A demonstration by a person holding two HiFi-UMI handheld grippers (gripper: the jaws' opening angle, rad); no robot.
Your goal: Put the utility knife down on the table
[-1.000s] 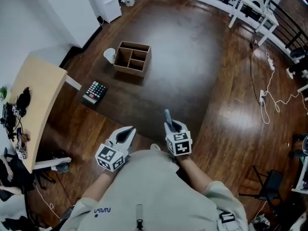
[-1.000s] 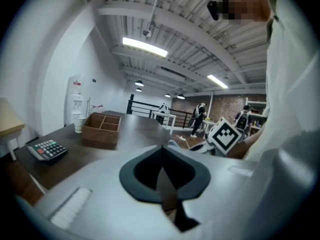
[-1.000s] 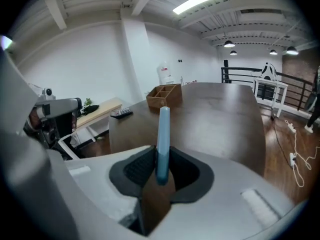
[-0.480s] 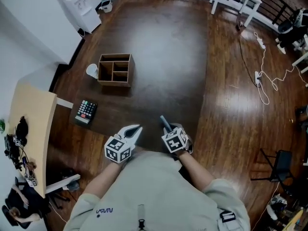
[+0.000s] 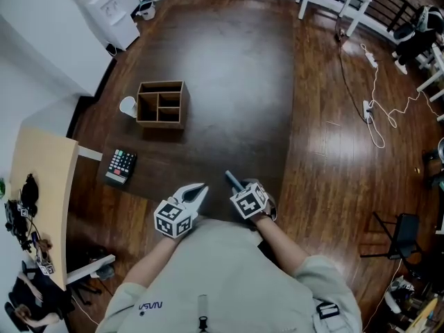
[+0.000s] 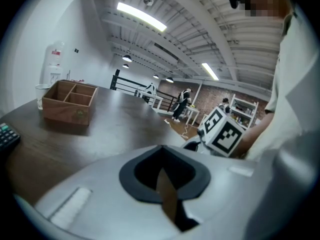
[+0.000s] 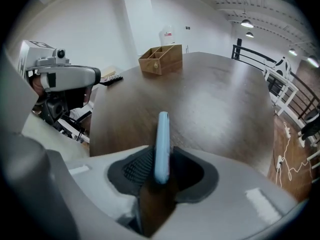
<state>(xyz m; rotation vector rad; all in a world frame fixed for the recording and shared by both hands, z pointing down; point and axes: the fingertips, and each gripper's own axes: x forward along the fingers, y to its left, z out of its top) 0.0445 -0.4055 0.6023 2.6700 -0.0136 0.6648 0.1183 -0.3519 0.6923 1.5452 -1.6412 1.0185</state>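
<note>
Two grippers hang over the near edge of the dark table [image 5: 229, 82], and only the right gripper [image 5: 244, 189] has work to do. Its jaws are opening around the pale blue utility knife [image 7: 161, 146], which stands on edge between them. The knife leans towards the ribbed left pad and a dark gap shows on its other side, so the grip looks released rather than pressing. The knife's far end juts out past the fingertips over the tabletop. Whether its near end already rests on the wood cannot be made out.

The left gripper [image 5: 196, 193] sits just beside the right one, jaws drawn together with nothing between them. It is best kept where it is, out of the way.

To finish well, the right gripper should stay low, so that the knife tips onto its flat side instead of dropping. The jaws need to widen until both pads stand clear of the handle. The gripper should then back out along the line of the knife and not sideways, or a pad may drag it. This spot is close to the table's near edge, so a nudge towards the person could send the knife off. The wooden box [image 5: 161, 105], the cup [image 5: 127, 106] and the calculator [image 5: 120, 166] lie well apart and pose no obstacle
</note>
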